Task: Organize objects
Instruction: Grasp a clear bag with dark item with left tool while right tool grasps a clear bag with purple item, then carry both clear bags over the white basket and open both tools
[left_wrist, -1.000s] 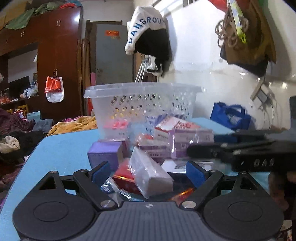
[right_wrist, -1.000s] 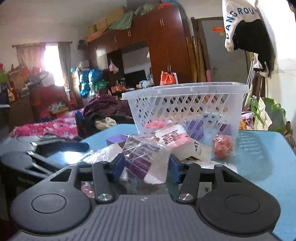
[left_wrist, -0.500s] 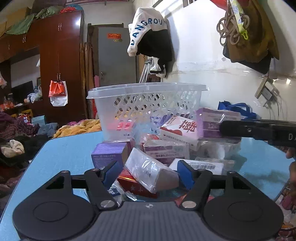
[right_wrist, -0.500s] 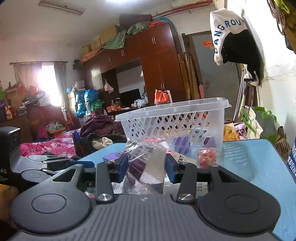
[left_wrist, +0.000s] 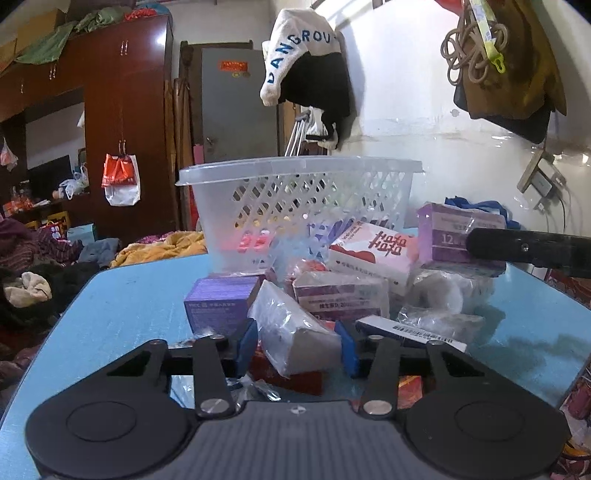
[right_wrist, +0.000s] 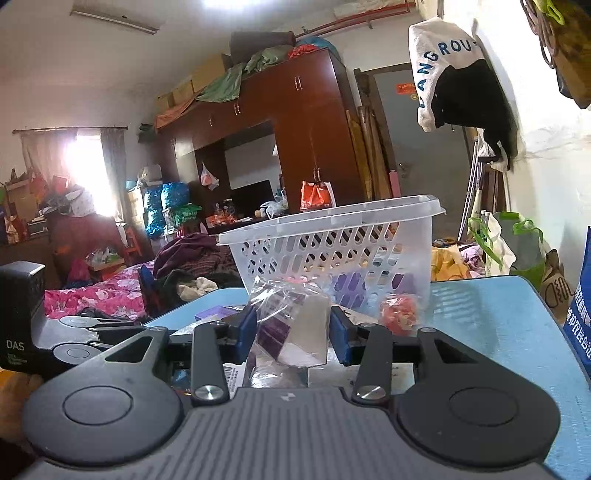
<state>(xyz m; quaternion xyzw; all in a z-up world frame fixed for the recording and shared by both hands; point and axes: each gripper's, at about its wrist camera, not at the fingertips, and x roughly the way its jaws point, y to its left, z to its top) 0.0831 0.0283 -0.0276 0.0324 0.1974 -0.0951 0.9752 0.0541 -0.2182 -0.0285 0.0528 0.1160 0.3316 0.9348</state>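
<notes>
A clear lattice basket (left_wrist: 295, 173) stands on the blue table (left_wrist: 129, 295) behind a pile of small boxes and packets. My left gripper (left_wrist: 297, 347) is low at the front of the pile. Its jaws are closing, and both blue pads touch a grey packet in clear plastic (left_wrist: 291, 332). My right gripper (right_wrist: 291, 334) is shut on a purple box in a clear bag (right_wrist: 291, 325) and holds it above the table, in front of the basket (right_wrist: 332, 221). In the left wrist view that purple box (left_wrist: 454, 232) hangs at the right behind a black finger (left_wrist: 532, 251).
The pile holds a purple box (left_wrist: 221, 302), a pink-and-white box with red characters (left_wrist: 373, 251), a wrapped box (left_wrist: 340, 295), a red box (left_wrist: 288, 376) and a barcoded box (left_wrist: 410, 332). A red bundle (right_wrist: 400, 310) lies by the basket. A blue bag (right_wrist: 580, 314) stands at the right.
My left jaws have closed in from wide apart onto the wrapped grey packet. The right gripper has lifted its bagged purple box off the pile and carried it to the right.
</notes>
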